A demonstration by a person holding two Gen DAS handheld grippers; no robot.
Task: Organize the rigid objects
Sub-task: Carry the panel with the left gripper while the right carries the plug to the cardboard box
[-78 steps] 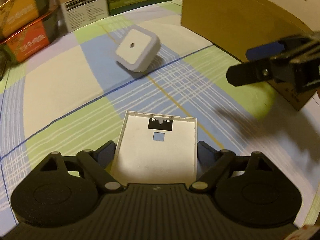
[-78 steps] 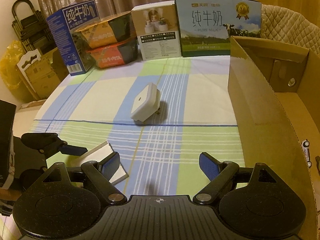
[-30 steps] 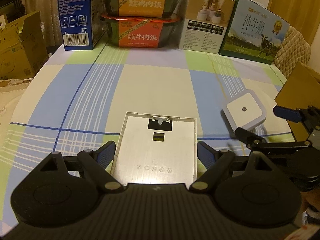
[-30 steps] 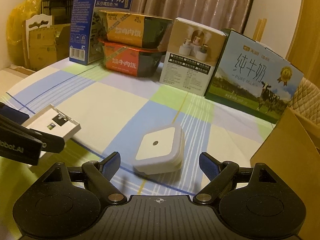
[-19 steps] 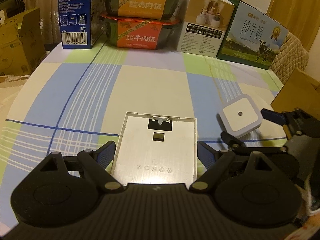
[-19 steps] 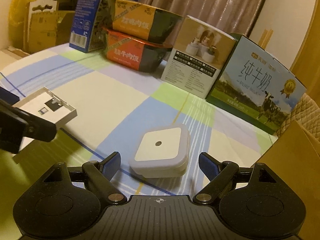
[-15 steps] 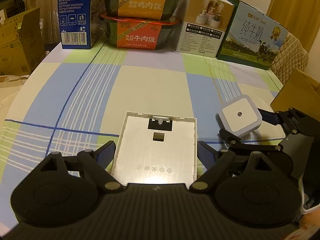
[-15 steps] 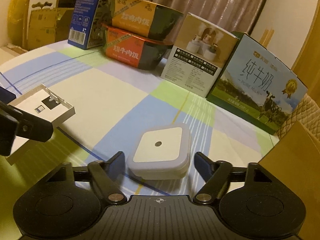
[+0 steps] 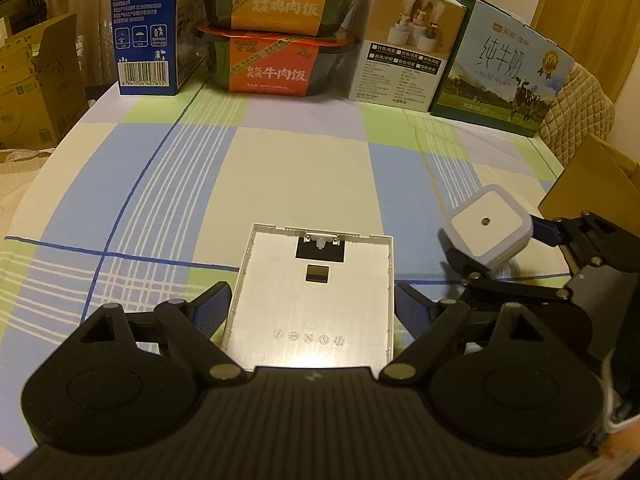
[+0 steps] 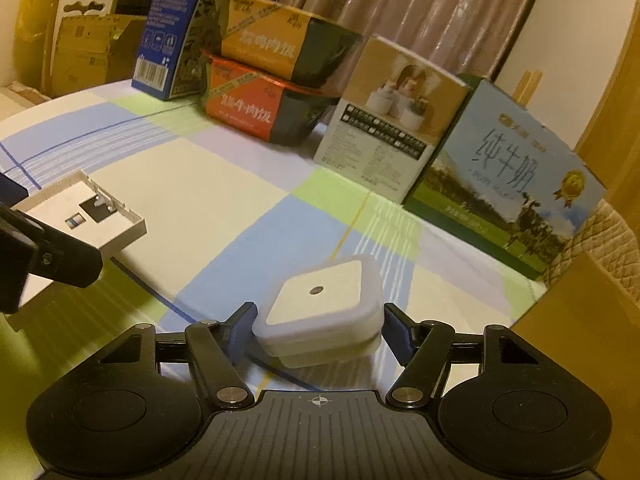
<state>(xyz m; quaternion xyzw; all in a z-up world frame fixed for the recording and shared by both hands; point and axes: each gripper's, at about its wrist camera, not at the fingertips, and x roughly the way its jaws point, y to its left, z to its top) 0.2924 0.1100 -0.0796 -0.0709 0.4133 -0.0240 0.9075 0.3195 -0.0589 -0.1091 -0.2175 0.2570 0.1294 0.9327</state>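
The right gripper has just been closing its jaws on a small white square night light, and the blue pads now sit against its two sides. The night light has a tiny dark dot in the middle of its top. In the left wrist view the night light looks tilted and lifted a bit off the tabletop, which has a cloth of blue, green and cream squares. The left gripper holds a flat white plate with a raised rim, and its jaws stand wide, with one on each long side of the plate. The plate has a dark square hole near its far end. From the night light, the plate is off to the left, and the two are well apart. Behind the night light, at the far edge of the tabletop, stands a row of boxes: a blue milk carton, two stacked food bowls, a white and tan box, and a green and blue milk box. To the right of the night light is the edge of a brown cardboard box.
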